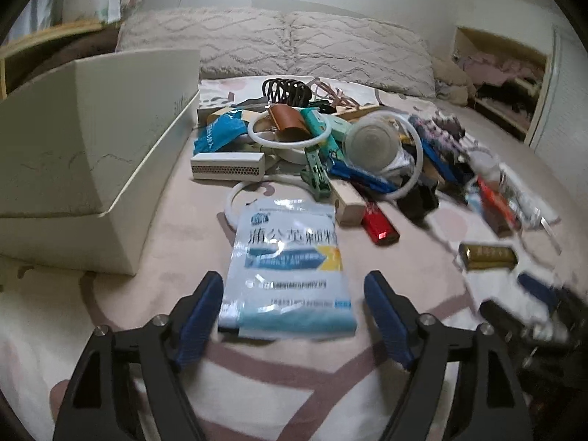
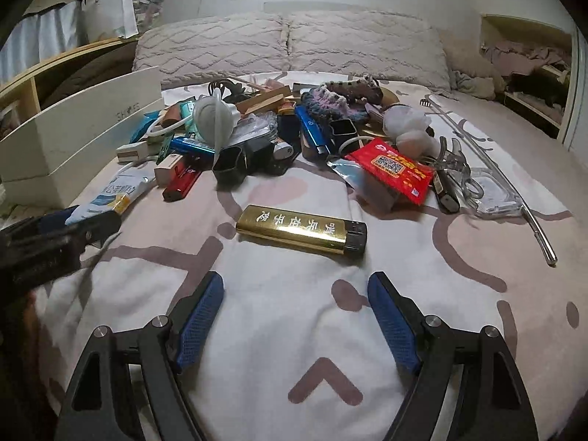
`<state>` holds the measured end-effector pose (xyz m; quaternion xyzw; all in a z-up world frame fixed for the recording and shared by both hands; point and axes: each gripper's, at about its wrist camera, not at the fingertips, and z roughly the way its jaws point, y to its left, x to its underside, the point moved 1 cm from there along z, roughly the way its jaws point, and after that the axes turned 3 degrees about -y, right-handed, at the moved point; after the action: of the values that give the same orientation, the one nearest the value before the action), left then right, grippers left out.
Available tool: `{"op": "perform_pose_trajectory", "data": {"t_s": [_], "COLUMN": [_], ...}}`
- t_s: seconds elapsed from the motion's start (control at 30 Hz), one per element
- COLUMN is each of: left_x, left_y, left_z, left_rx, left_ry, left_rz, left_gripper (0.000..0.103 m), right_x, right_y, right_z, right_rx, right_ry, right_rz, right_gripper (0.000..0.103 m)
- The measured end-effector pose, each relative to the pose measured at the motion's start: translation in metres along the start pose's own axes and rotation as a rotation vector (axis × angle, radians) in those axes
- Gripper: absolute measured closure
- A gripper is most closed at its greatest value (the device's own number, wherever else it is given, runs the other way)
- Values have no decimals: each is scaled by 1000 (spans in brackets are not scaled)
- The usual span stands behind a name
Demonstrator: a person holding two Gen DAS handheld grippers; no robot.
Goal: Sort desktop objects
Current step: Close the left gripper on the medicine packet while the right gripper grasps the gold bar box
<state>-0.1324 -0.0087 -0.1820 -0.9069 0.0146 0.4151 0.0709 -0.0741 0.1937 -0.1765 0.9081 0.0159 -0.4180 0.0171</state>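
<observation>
A white-and-blue medicine sachet (image 1: 290, 257) lies flat on the patterned bedsheet between the fingers of my left gripper (image 1: 294, 278). That gripper is open, and its right pad stands visibly apart from the sachet. A gold lighter (image 2: 301, 233) with a black end lies crosswise on the sheet just ahead of my right gripper (image 2: 296, 279). The right gripper is open with only sheet between its fingers. In the left wrist view the gold lighter (image 1: 487, 255) appears at the right. The pile of mixed objects (image 1: 330, 139) sits beyond both grippers.
A white open box (image 1: 92, 139) stands on the bed at the left. A red lighter (image 2: 182, 180), a red packet (image 2: 393, 169), clips and a long metal rod (image 2: 514, 191) lie around the pile. Two pillows (image 2: 290, 44) close off the far side.
</observation>
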Motion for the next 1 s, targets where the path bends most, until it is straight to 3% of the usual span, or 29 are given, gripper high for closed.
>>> {"op": "perform_pose_trajectory", "data": {"t_s": [0.3, 0.47, 0.57, 0.77, 1.0], "left_x": [-5, -2, 2, 10, 14], "left_y": [-5, -5, -5, -8, -9], "left_z": [19, 15, 11, 1, -4], "left_rx": [-82, -75, -70, -60, -52], "left_ry": [25, 10, 2, -3, -7], "left_rz": [49, 63, 69, 88, 82], "left_gripper": [23, 37, 38, 38, 38], "right_x": [1, -9, -22, -30, -30], "right_y": [2, 0, -2, 1, -3], "right_z": [3, 4, 5, 17, 29], "right_rx": [-27, -35, -54, 59, 67], "right_ry": [-17, 3, 9, 27, 51], "right_rz": [20, 67, 116, 77, 93], "right_gripper": [11, 10, 11, 11, 11]}}
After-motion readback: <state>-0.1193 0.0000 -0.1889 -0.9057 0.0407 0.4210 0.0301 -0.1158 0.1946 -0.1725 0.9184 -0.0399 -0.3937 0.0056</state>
